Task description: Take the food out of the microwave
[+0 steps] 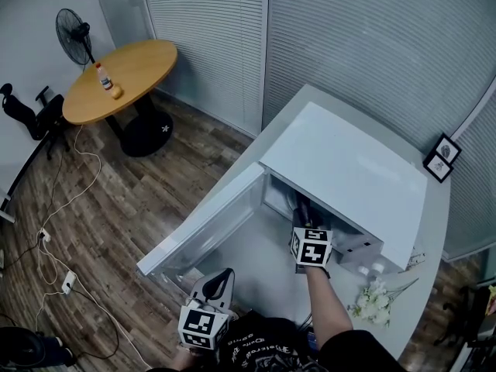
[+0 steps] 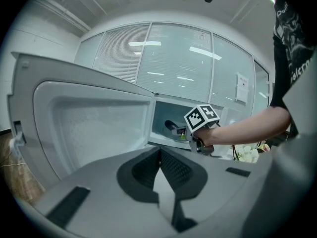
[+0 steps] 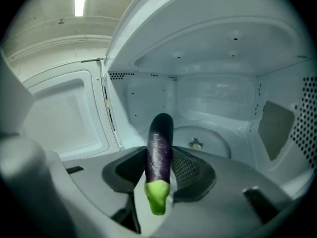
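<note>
A purple eggplant (image 3: 159, 135) with a green stem end sits between the pads of my right gripper (image 3: 159, 157), which is shut on it inside the white microwave (image 1: 349, 178). The eggplant points toward the back of the cavity, above the cavity floor (image 3: 218, 143). In the head view the right gripper (image 1: 303, 209) reaches into the opening, its marker cube (image 1: 311, 246) just outside. The microwave door (image 1: 203, 227) hangs wide open to the left. My left gripper (image 1: 222, 277) stays low in front of the door, shut, with nothing between its jaws (image 2: 159, 153).
White flowers (image 1: 377, 301) lie on the grey counter (image 1: 434, 239) right of the microwave, and a small picture frame (image 1: 442, 158) stands behind it. A round wooden table (image 1: 128, 76) with a bottle, a fan (image 1: 74, 37) and floor cables lie to the far left.
</note>
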### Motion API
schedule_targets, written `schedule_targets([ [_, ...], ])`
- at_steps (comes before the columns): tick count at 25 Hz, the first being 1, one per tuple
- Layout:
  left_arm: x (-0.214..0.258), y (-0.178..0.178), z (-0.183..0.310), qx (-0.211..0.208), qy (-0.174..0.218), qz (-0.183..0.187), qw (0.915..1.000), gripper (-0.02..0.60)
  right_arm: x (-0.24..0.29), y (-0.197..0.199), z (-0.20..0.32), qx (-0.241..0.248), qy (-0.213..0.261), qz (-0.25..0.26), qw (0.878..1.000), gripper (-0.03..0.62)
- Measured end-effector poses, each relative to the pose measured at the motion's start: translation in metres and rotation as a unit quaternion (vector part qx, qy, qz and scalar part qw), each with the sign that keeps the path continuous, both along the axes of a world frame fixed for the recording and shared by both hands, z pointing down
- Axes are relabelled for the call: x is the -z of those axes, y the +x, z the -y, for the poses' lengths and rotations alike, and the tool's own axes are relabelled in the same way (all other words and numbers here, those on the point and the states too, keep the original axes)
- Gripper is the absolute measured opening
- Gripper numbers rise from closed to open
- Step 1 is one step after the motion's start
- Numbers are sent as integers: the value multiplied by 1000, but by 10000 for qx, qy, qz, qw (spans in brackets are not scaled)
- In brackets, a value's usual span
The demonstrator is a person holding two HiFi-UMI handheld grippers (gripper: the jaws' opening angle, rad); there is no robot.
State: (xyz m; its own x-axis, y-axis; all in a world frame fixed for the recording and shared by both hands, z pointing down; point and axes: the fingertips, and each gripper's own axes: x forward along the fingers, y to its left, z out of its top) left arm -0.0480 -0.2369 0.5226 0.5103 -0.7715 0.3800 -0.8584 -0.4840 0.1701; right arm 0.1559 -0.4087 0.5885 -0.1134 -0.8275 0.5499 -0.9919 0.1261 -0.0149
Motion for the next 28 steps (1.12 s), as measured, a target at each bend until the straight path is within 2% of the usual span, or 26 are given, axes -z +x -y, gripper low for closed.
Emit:
schedule_targets([
  [12,7,0,-4,-138,133,-52,9998,8,19,4,-34,7,172,-34,9998,158],
  [17,8,3,-10,-271,76,-214,9994,8,23,3,-52,-105,200,161,9996,158],
  [28,7,12,-28,-575,84,-363,9976,8,44,3,-95,-71,491,-202,9986,158],
])
